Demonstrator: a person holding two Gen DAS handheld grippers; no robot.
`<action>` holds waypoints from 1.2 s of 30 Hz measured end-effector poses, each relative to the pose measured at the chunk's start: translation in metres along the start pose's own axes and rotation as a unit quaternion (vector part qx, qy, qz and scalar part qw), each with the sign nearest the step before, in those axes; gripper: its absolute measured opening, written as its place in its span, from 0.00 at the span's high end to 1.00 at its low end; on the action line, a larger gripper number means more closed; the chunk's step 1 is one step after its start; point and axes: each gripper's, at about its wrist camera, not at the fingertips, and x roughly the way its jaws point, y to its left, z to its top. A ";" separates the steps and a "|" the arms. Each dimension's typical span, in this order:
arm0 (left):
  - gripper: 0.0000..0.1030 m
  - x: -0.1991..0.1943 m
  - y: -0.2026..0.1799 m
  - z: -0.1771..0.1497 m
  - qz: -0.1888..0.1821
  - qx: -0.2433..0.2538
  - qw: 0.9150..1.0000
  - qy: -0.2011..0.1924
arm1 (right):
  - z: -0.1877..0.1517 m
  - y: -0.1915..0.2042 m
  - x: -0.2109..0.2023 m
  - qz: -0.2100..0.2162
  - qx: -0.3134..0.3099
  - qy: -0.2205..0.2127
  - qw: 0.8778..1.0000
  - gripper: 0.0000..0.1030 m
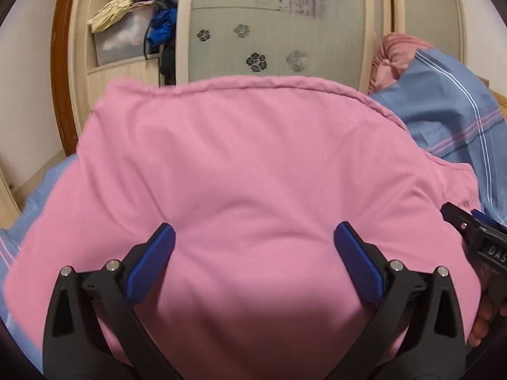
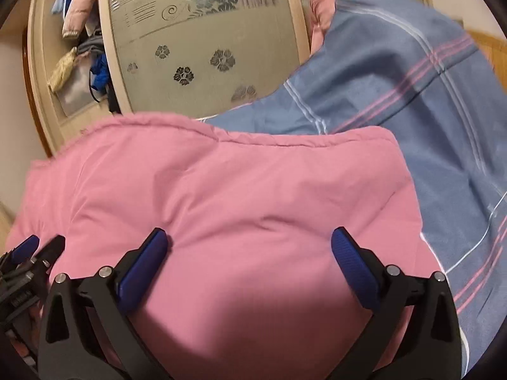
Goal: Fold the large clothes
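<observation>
We are holding both claws spread apart — left gripper [image 1: 254, 232] and right gripper [image 2: 248, 239] — gripping nothing, over the pink garment [image 1: 247, 164] lying on blue bedding [image 2: 396, 88].

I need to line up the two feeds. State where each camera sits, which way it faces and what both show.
Left wrist: on the left tool, looking forward over the pink garment to the wardrobe; right tool and fingers at right edge.
Right wrist: on the right tool, same direction; left tool at left edge.
Shared: garment, blue striped bedding, wardrobe; both tools open.
</observation>
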 end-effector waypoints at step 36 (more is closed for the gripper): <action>0.02 -0.340 -0.043 0.052 0.013 0.051 0.997 -0.056 | 0.028 0.011 -0.313 -0.036 -0.019 0.014 0.999 0.01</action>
